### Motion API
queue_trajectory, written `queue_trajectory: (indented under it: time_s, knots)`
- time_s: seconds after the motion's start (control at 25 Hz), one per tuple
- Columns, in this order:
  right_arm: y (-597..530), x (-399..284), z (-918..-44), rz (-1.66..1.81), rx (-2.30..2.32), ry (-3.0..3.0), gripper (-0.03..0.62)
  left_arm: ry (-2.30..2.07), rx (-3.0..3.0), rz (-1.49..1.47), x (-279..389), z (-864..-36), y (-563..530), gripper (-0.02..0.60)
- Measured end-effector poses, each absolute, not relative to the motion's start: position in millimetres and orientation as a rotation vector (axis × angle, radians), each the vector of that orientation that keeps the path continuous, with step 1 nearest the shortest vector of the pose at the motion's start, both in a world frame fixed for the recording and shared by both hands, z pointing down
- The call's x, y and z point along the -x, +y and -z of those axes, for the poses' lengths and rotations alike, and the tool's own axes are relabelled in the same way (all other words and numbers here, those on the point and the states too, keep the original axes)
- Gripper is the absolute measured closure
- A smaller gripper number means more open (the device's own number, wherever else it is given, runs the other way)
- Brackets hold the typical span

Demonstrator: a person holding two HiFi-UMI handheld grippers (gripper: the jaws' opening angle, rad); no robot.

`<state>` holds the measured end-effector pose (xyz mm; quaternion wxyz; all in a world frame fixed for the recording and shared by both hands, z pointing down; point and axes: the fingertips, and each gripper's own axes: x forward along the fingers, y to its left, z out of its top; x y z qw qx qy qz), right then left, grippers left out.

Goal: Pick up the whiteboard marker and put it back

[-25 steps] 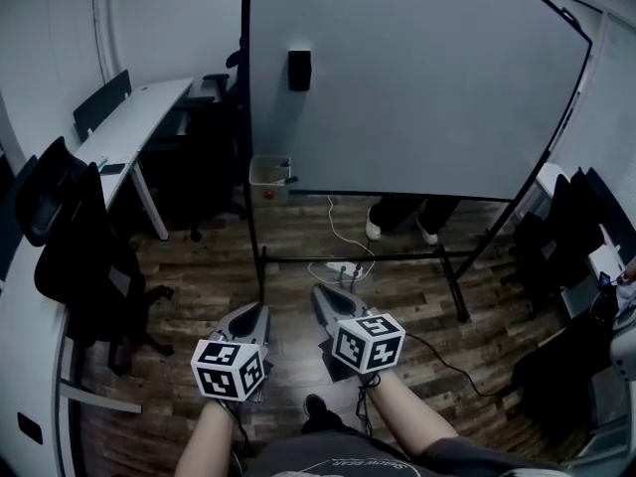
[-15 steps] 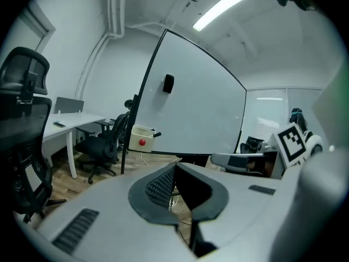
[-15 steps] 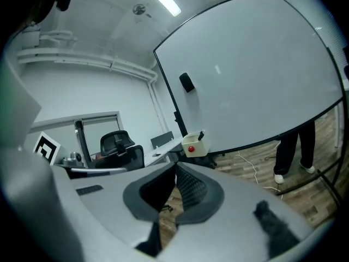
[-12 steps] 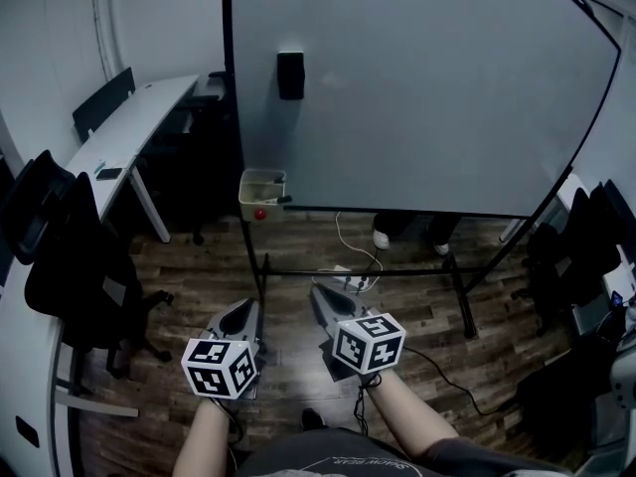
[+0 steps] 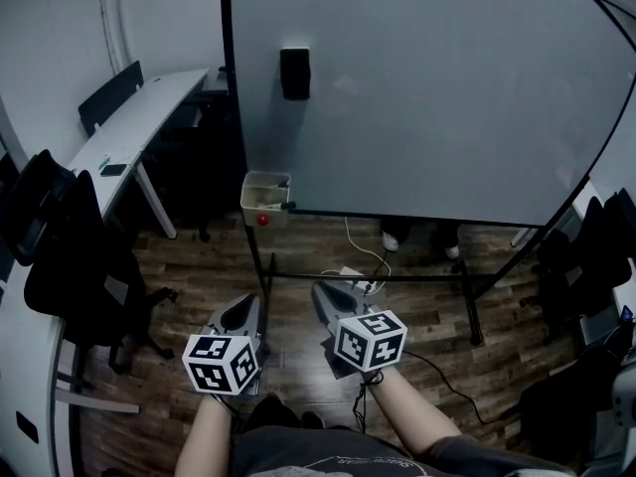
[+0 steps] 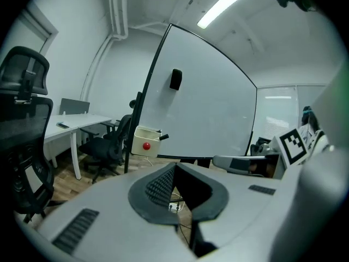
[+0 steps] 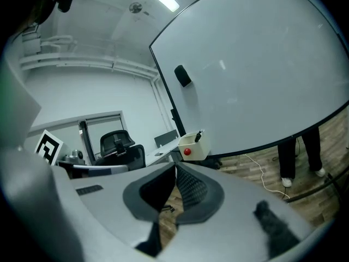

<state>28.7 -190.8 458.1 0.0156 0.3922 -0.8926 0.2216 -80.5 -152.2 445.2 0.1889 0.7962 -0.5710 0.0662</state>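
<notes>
A black whiteboard marker (image 5: 286,205) sticks out of a cream box (image 5: 264,195) with a red dot, hung at the lower left corner of the big whiteboard (image 5: 427,87). The marker (image 6: 162,137) and box (image 6: 145,142) also show in the left gripper view, and the same marker (image 7: 198,136) and box (image 7: 194,146) in the right gripper view. My left gripper (image 5: 243,306) and right gripper (image 5: 320,291) are side by side over the wood floor, well short of the box. Both are shut and hold nothing; their tips meet in the left gripper view (image 6: 173,167) and in the right gripper view (image 7: 175,167).
A black eraser (image 5: 294,73) is stuck high on the board. The board's black stand (image 5: 260,266) and a power strip with cables (image 5: 350,276) lie ahead on the floor. A white desk (image 5: 139,117) and black office chairs (image 5: 70,256) fill the left side. A person's shoes (image 5: 393,238) show behind the board.
Both grippers have moved forward toward the whiteboard together. The board and the cream box now look larger and nearer. Both pairs of jaws stay shut.
</notes>
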Motion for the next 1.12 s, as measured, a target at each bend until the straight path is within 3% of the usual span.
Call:
queue_trajectory:
  time_s: [1.12]
  knots:
    - [-343,19,-461,-0.651,-1.387,-2.747,0.561,-1.474,-2.343,-0.237,127,-457,-315,0.568]
